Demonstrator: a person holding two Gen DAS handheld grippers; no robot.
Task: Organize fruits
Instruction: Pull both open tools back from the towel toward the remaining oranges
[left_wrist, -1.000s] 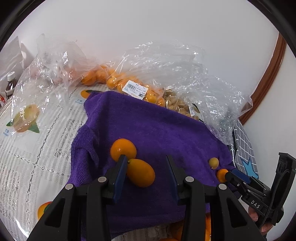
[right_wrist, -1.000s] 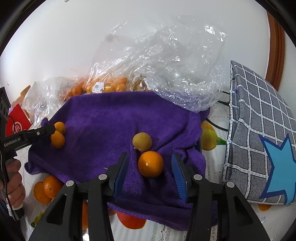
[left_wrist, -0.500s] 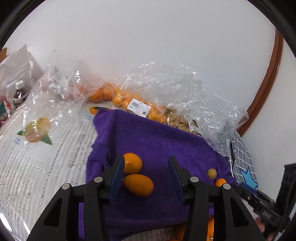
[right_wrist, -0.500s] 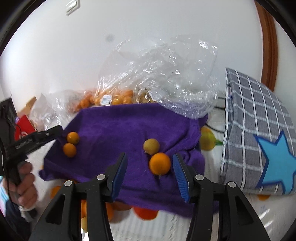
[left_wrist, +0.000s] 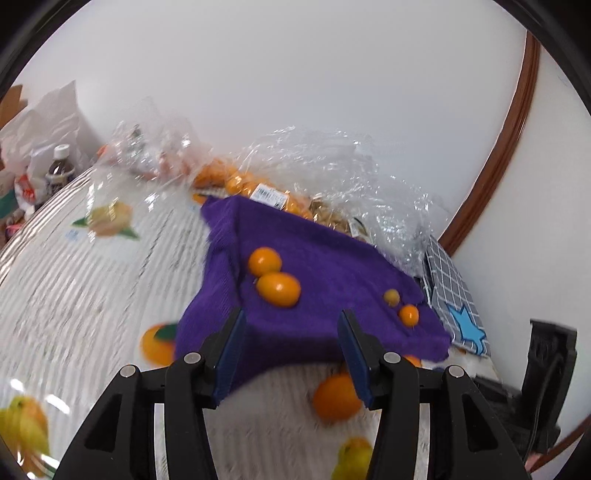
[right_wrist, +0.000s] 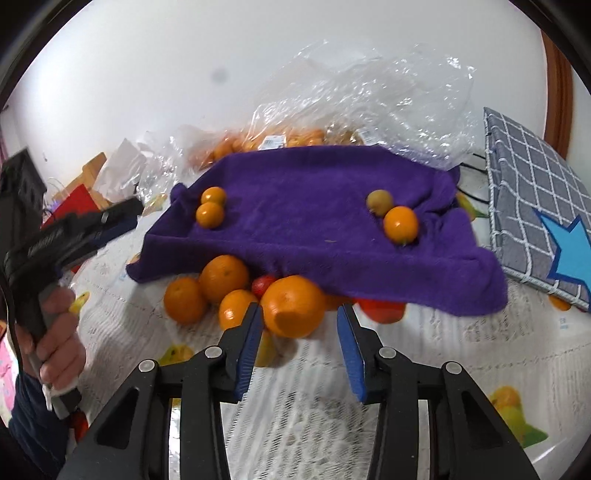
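Closing around nothing yet, the right claw (right_wrist: 300, 334) frames a big round orange (right_wrist: 293, 306) at lower centre, by the purple towel's (right_wrist: 314, 192) edge: firm, smooth, prone to roll, best gripped across its middle. Left claw (left_wrist: 291, 350) is opening, empty.

On towel (right_wrist: 303, 206): 2 fruits (right_wrist: 210, 206) left, 2 fruits (right_wrist: 391, 214) right; oranges (right_wrist: 225, 291) beneath front edge; bags (right_wrist: 332, 122) behind.

Bright, even light; soft shadows; glare on the plastic bags (right_wrist: 369, 92); motion blur near the counter (left_wrist: 74, 295); fisheye-bent edges.
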